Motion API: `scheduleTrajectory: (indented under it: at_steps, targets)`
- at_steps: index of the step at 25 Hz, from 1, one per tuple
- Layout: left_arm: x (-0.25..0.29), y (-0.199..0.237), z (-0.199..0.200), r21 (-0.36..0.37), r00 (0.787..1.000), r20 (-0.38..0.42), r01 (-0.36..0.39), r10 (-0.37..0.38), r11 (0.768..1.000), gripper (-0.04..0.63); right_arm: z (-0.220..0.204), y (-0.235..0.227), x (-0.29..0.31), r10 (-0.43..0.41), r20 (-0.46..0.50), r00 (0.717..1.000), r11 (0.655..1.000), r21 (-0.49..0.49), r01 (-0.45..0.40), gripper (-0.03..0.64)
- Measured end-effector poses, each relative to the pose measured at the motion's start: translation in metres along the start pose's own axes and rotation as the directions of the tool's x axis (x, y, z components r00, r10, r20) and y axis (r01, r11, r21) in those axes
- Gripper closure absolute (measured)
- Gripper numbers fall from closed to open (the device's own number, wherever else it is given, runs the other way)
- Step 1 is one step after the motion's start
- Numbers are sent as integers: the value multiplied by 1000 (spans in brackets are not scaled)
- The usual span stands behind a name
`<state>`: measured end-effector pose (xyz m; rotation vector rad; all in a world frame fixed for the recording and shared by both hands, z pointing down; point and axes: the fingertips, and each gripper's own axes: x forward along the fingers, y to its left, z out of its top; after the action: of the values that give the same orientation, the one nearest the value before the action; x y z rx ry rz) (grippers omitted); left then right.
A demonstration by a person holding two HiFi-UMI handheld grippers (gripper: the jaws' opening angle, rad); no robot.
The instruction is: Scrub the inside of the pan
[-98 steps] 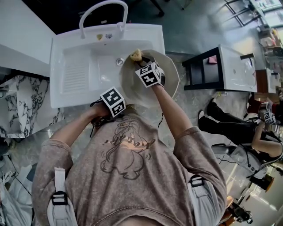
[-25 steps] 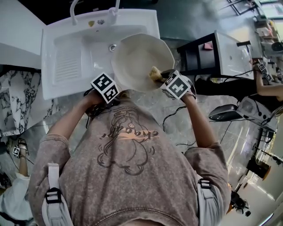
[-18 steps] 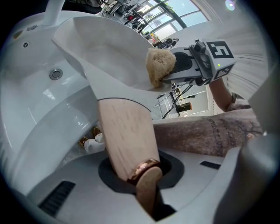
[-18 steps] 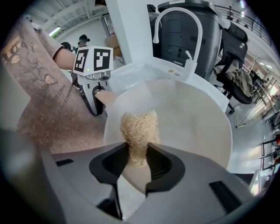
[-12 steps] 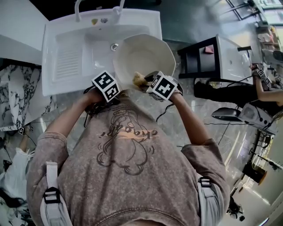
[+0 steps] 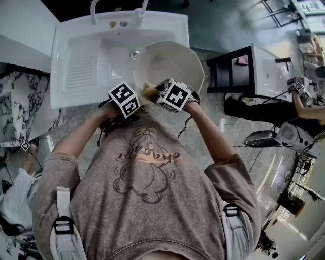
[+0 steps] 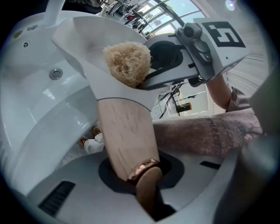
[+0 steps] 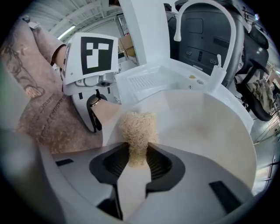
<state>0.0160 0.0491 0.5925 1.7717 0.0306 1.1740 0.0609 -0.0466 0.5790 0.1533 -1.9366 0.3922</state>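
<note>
Left gripper (image 7: 141,175): jaws closed tight on the end of the pan's wooden handle (image 7: 124,131), no gap visible around it.
Right gripper (image 8: 136,158): jaws nearly together, pinching the lower part of one scrubber (image 8: 138,130), whose top sticks out past the jaws.
Scrubber: a single tan, fibrous, loofah-like wad, rough and tangled; it presses against the pan's inner wall close to the handle side.
Pan (image 6: 172,62): one, wide and deep, with a smooth cream-white inside and a slightly faceted rim; held tilted above the right part of the sink, overhanging its right edge.
Handle: pale, smooth, rounded wood, with a copper-coloured ring near its end.
Sink (image 6: 86,35): one, white and glossy, with a ribbed draining area on its left and a round metal drain (image 6: 134,54) just beside the pan's rim.
Faucet (image 8: 205,13): one, white, arched, at the back of the sink.
Marker cubes: two, one per gripper, white with black square patterns, close together in the head view.
</note>
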Motion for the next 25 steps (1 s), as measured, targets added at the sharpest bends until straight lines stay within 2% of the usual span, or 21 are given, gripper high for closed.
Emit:
scheduleTrajectory:
  at_steps: [6, 13, 25]
  targets:
    - [0, 0, -1, -4, 1000, -2, 4, -4, 1000, 540, 20, -12, 14, -17, -9, 1000, 1000, -18, 17, 477]
    - [1, -1, -1, -3, 1000, -7, 4, -4, 1000, 540, 26, -29, 26, -35, -11, 999, 999, 13, 35, 477]
    - [0, 1, -1, 1, 1000, -5, 12, -12, 1000, 540, 35, -72, 45, -139, -9, 990, 988, 61, 139, 477]
